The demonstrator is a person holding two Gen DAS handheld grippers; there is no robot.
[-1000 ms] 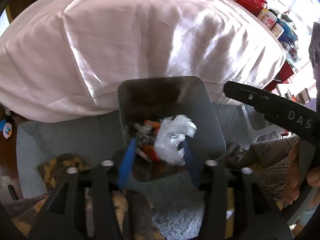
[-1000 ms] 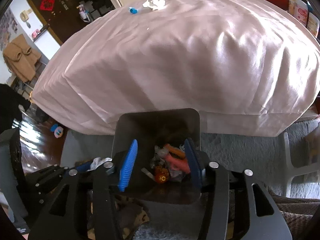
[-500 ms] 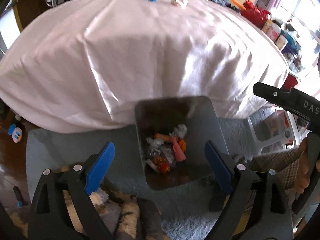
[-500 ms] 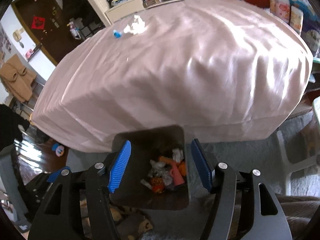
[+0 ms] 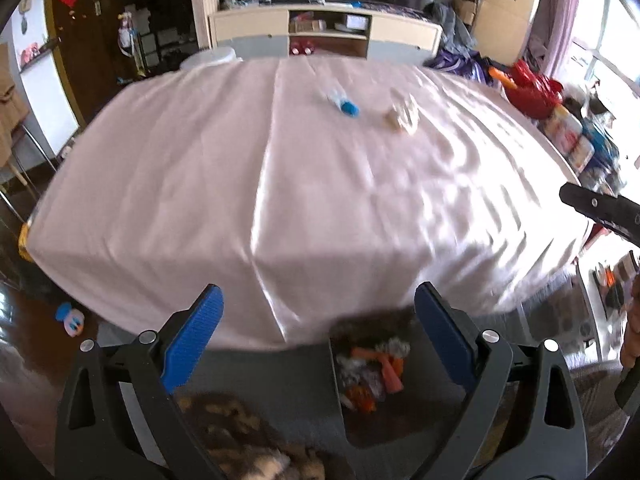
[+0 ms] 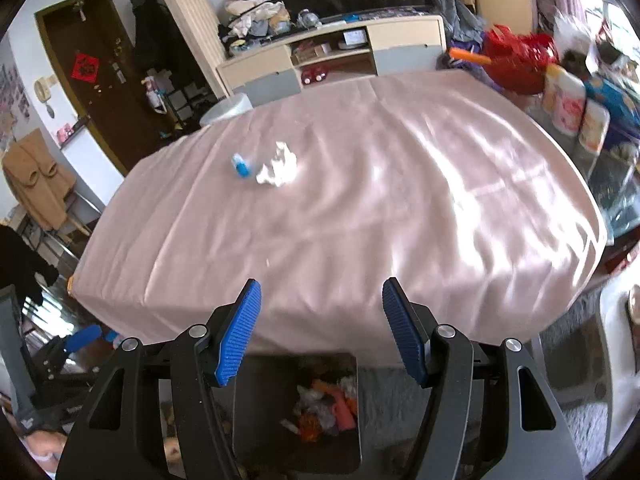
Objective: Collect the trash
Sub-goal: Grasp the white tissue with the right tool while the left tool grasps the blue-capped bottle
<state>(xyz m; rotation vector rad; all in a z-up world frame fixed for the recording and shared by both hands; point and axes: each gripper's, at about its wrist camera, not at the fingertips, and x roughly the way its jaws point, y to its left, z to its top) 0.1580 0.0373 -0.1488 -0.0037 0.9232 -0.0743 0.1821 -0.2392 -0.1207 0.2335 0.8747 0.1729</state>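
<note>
hovering over the trash bin, both the left gripper and right gripper had jaws spread, holding nothing.

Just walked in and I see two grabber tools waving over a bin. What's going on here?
Someone is clearing trash off the cloth-covered table with a handheld gripper in each hand. Both the left gripper and the right gripper are open and empty, held above the trash bin on the floor, which already holds mixed scraps. A crumpled tissue and a small blue-capped bottle lie on the far part of the table, not yet picked up.
</note>
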